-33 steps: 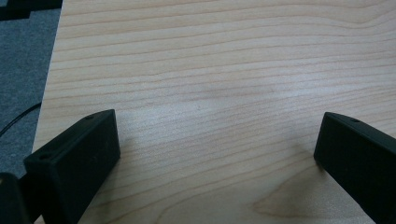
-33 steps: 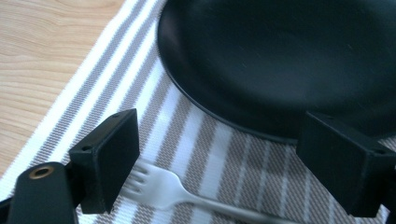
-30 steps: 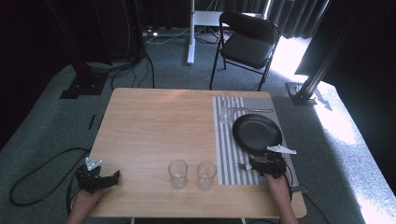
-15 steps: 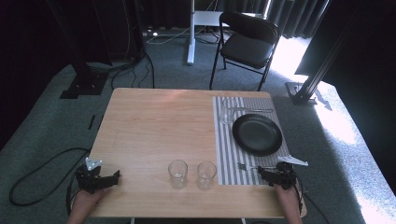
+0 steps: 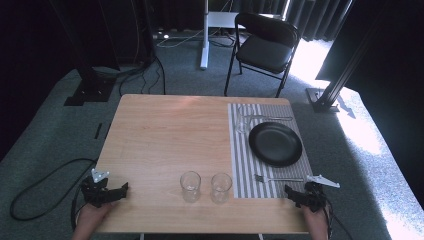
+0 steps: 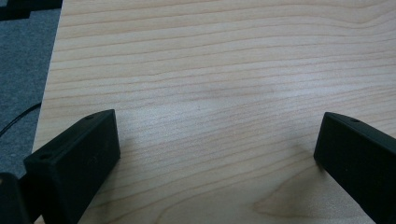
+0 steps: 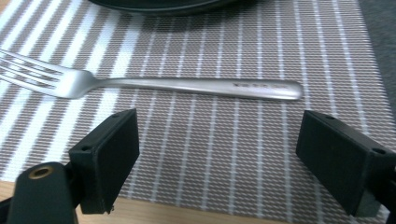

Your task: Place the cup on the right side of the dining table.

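Fork (image 7: 187, 86): lies flat on the striped placemat (image 5: 240, 165), lower right of the high view, between the black plate (image 5: 275, 144) and the near table (image 5: 165, 140) edge; tines point left in the right gripper view.
Handling: judged stiff, light and smooth metal; likely to slide on the woven mat and sits too low for an easy pinch.
Grasp point: the straight handle, mid-length, jaws closing across its narrow width; tilting the tool down would probably be needed to get under it.
Right tool (image 7: 219, 165): jaws spread wide, holding nothing; just short of the fork handle, which lies across the gap ahead of both jaws.
Right hand (image 5: 315, 224): at the lower right table corner, tool low and aimed forward toward the plate.
Left tool (image 6: 215, 158): jaws apart, empty, over bare wood.
Left hand (image 5: 91, 216): at the lower left table corner, tool pointing right along the near edge.
Glasses (image 5: 190, 185): two clear tumblers side by side, bottom centre, well apart from both tools.
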`<move>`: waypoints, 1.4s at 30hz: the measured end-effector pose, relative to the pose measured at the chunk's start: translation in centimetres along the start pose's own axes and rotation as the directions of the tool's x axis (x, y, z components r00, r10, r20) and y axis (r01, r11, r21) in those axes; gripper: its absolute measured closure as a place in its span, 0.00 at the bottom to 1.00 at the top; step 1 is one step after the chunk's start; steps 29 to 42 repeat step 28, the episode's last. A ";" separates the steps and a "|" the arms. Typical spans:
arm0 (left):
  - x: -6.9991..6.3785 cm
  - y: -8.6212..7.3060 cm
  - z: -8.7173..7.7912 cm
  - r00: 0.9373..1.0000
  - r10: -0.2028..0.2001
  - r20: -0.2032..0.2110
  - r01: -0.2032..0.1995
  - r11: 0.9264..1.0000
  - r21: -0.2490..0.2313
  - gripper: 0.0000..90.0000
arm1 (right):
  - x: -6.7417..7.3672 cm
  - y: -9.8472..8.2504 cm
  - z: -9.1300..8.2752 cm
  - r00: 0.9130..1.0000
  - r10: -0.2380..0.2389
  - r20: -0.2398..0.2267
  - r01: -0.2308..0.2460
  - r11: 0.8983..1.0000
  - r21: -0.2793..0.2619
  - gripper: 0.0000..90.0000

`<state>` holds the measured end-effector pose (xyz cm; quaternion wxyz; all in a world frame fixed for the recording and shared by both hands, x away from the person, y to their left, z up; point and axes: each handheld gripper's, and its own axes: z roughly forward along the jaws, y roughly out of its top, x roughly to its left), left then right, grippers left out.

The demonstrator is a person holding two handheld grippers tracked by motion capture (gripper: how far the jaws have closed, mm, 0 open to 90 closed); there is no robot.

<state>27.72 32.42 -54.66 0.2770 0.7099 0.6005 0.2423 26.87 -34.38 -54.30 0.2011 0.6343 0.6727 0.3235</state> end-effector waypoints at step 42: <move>0.0 0.0 0.0 1.000 0.000 0.000 0.000 1.000 0.000 0.01 | 0.6 -1.4 -0.1 0.992 -0.085 0.088 0.089 0.995 -0.039 0.14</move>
